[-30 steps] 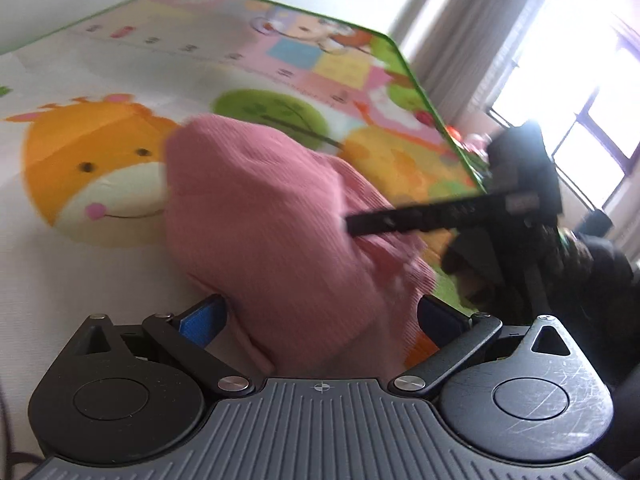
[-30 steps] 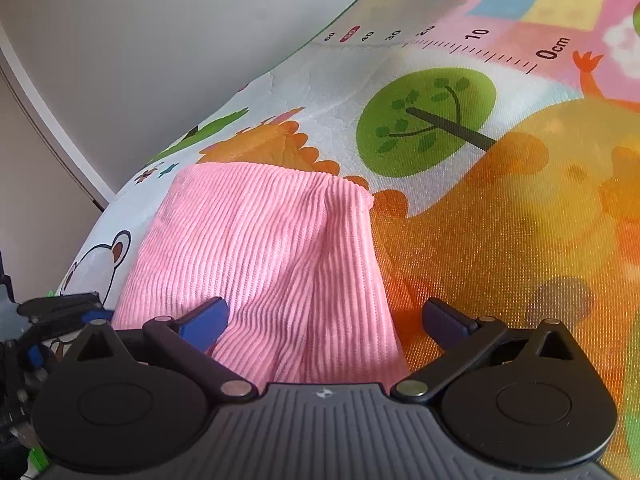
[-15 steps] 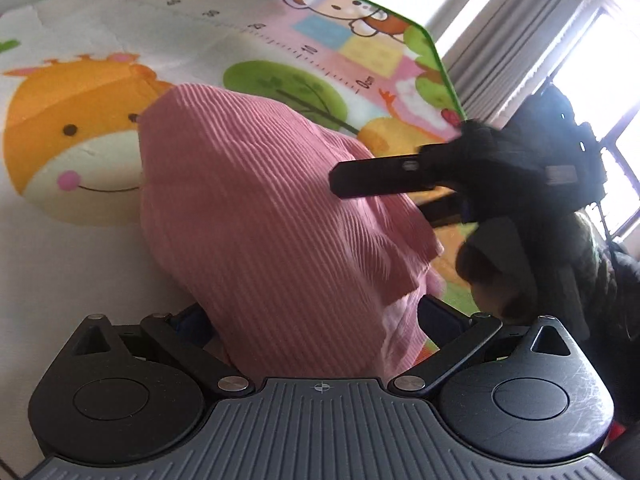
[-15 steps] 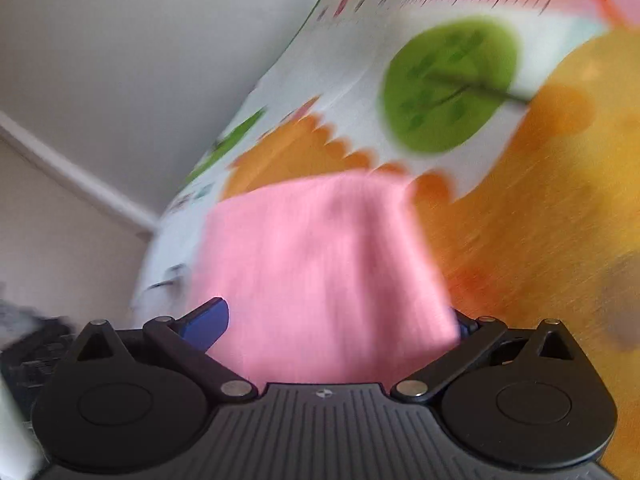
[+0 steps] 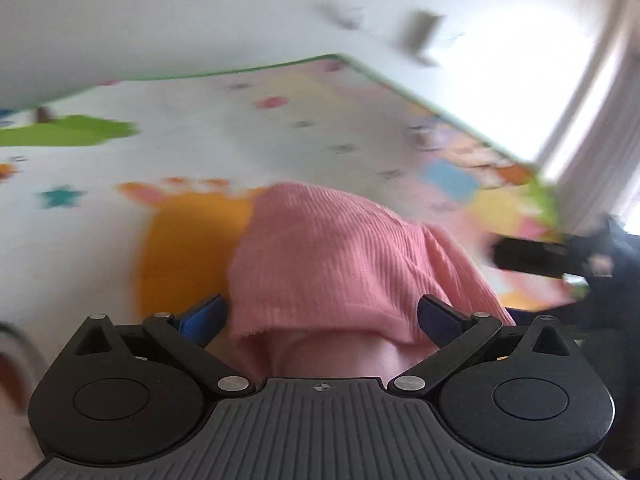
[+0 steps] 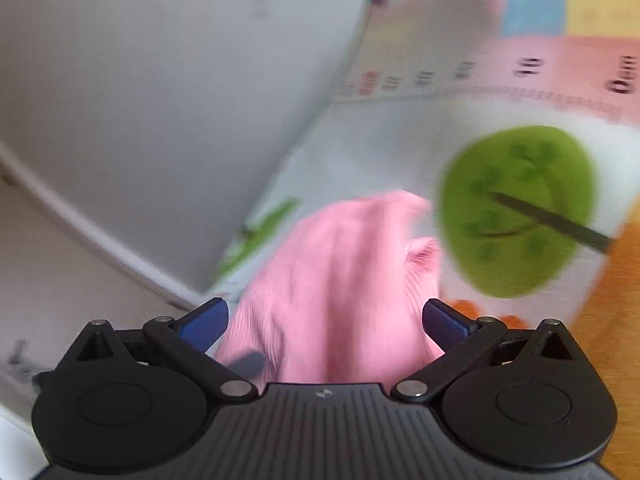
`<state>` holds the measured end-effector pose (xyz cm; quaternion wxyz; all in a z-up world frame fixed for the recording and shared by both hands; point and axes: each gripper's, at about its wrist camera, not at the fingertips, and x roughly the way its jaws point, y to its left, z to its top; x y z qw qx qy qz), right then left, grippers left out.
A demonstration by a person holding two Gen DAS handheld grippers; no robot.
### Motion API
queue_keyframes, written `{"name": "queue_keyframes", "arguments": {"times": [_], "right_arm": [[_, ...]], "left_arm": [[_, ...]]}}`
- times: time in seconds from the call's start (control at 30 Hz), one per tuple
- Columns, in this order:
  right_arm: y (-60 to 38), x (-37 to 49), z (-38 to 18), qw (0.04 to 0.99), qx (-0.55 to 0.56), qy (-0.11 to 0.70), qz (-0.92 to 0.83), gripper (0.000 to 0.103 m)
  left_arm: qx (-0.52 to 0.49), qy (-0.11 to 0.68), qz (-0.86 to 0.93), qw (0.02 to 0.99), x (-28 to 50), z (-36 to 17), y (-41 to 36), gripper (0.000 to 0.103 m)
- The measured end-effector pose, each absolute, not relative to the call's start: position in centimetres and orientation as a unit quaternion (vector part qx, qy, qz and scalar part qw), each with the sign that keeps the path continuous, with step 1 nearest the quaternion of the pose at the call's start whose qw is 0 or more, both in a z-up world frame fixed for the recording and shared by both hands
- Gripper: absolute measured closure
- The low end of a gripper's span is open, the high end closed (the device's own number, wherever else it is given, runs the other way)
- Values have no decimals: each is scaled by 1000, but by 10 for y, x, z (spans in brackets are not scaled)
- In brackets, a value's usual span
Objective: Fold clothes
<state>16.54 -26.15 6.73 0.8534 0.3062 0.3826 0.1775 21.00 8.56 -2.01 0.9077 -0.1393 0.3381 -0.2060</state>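
The left claw point(image 5: 320, 314) stood with its blue pads spread wide, and the pink ribbed garment point(image 5: 340, 264) bunched between them and ran down under the claw body; whether the pads actually pinched cloth could not be told, since the fabric hid the gap. The right claw point(image 6: 326, 318) looked the same: pads well apart, pink cloth point(image 6: 332, 280) filling the space between and disappearing beneath the housing, so its hold too could not be judged. In the left view the right claw showed as a dark blurred shape point(image 5: 536, 258) just beside the garment's right edge.

The garment lay on a cartoon play mat point(image 5: 280, 128), partly over an orange patch, near a green tree print point(image 6: 516, 208) in the right view. Both views were smeared by motion.

The step seemed to be carrying or turning over a folded edge. To do it well, both claws would need to move level and together, keeping the edge taut so the layers stayed square and no corner dragged loose.

The garment's long axis appeared to run away from each claw, its ribs following that line; its far end pointed toward the mat's green border point(image 5: 248, 70).
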Motion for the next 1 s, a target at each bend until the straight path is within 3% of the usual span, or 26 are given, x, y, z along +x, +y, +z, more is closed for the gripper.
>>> {"name": "queue_keyframes", "arguments": {"times": [0.13, 0.3, 0.5, 0.8, 1.0], "right_arm": [[-274, 147, 52, 877, 221, 406, 128, 0], [-286, 101, 33, 949, 67, 302, 58, 0], [-288, 58, 31, 976, 42, 211, 45, 0], [-313, 49, 31, 957, 94, 275, 16, 0], [-278, 72, 97, 931, 40, 356, 69, 0]], "left_arm": [[-120, 333, -220, 909, 195, -50, 90, 0], [-91, 315, -255, 910, 183, -56, 80, 0], [-54, 318, -277, 905, 176, -52, 61, 0], [-47, 321, -318, 891, 171, -55, 34, 0], [-68, 325, -333, 883, 175, -53, 46, 0]]}}
